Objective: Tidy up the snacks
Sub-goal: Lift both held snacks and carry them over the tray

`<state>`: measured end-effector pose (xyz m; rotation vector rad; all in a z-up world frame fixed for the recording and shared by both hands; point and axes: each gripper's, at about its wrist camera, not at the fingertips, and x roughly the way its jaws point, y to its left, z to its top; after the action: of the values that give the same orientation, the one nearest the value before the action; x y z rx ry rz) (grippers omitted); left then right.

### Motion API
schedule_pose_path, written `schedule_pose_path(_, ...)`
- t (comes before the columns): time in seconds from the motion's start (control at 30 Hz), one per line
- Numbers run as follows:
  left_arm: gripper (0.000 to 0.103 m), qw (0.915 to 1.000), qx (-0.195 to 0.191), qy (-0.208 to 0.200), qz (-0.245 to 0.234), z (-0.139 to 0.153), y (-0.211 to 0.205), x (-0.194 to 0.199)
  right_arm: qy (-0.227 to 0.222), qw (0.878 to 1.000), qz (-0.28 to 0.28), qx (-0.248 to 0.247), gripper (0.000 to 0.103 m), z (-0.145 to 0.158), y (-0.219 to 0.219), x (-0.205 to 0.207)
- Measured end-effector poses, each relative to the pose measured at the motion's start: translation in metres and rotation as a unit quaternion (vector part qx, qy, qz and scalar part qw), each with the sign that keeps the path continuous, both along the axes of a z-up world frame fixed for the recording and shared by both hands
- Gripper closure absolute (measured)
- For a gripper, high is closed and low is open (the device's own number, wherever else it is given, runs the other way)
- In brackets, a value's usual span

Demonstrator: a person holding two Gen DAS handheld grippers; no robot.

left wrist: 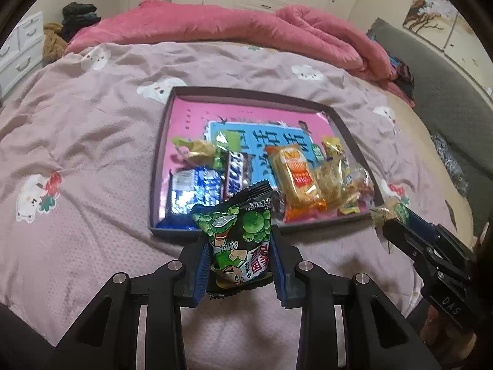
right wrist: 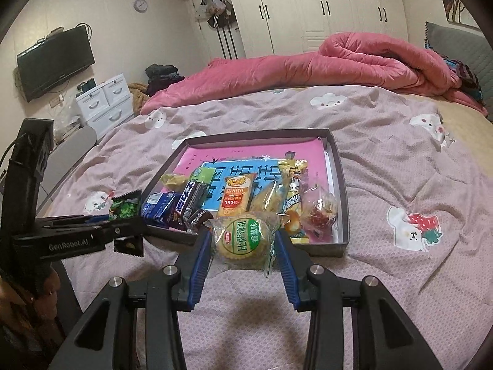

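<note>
Over bed, near tray [right wrist: 341, 203] | left gripper [left wrist: 240, 256] fingers pinching green pea packet [left wrist: 238, 240]: light, crinkly, slippery; hold mid-body | right gripper [right wrist: 243, 246] fingers pinching round cracker pack [right wrist: 242, 242]: brittle, grip gently at edges

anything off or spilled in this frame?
Nothing spilled or damaged. Snacks lie loosely piled along the near side of the tray, far half bare. Left claw holds a green pea packet, right claw a round cracker pack, both short of the tray's near rim.
</note>
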<state>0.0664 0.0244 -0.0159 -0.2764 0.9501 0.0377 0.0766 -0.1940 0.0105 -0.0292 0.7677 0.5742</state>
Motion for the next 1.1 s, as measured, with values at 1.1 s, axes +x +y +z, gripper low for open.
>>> schedule_pose_path(1.1,0.068,0.9980,0.016,-0.056,-0.024,-0.014,0.006,0.048,-0.035,0.994,-0.097,0.021,0.060,0.007,-0.032,0.049)
